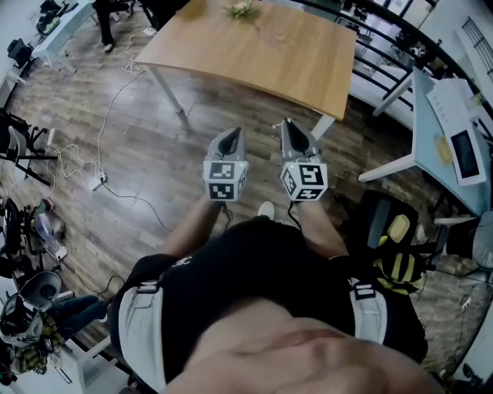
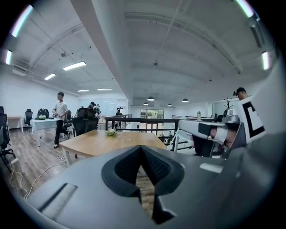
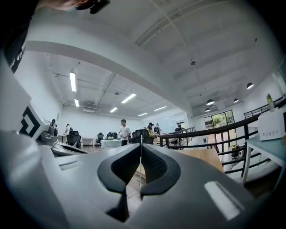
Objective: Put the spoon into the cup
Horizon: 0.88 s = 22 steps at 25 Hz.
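Note:
I make out no spoon and no cup in any view. A wooden table (image 1: 254, 54) stands ahead of me with a small green plant (image 1: 243, 9) at its far edge. I hold both grippers side by side at waist height, short of the table and pointing toward it. The left gripper (image 1: 231, 132) is shut, its ribbed pads meeting with nothing between them (image 2: 141, 147). The right gripper (image 1: 291, 125) is likewise shut and empty, its pads touching along a thin line (image 3: 141, 146). The table (image 2: 107, 141) lies beyond the left gripper's jaws.
A white desk (image 1: 431, 115) with a white appliance (image 1: 466, 146) stands to the right, a black chair (image 1: 389, 223) near it. Cables and a power strip (image 1: 98, 181) lie on the wooden floor at left. A black railing (image 1: 385, 46) runs behind the table. A person (image 2: 59, 117) walks far off.

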Each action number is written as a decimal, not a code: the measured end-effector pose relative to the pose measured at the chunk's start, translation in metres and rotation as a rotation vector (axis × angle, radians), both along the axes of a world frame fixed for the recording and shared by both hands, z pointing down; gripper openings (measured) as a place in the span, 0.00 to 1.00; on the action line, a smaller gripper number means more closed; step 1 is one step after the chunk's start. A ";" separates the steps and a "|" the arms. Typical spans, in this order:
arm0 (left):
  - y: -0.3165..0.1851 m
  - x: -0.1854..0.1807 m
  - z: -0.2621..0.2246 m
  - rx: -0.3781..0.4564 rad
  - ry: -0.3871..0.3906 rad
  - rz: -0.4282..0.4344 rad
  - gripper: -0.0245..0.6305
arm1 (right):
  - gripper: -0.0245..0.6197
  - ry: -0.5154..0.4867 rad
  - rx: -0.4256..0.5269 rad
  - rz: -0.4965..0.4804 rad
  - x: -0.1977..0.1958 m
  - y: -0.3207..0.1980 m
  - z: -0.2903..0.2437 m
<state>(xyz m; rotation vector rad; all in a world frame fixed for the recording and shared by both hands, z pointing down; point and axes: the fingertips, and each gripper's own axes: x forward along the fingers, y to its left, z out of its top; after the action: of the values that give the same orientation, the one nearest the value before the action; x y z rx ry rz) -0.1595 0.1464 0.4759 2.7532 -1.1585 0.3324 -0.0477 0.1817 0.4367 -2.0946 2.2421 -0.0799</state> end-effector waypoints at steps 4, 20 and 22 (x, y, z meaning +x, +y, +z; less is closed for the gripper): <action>-0.007 0.009 0.004 -0.005 -0.004 0.000 0.05 | 0.05 -0.005 -0.007 -0.002 0.011 -0.009 0.003; -0.053 0.076 -0.002 0.040 -0.022 -0.004 0.05 | 0.05 -0.004 0.010 -0.029 0.074 -0.055 0.002; -0.052 0.084 0.000 0.036 -0.025 0.003 0.05 | 0.05 -0.007 0.007 -0.033 0.080 -0.055 0.004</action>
<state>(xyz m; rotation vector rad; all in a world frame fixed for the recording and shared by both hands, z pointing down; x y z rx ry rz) -0.0756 0.0947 0.4754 2.7892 -1.1777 0.3508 0.0324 0.1265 0.4404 -2.0508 2.2699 -0.0811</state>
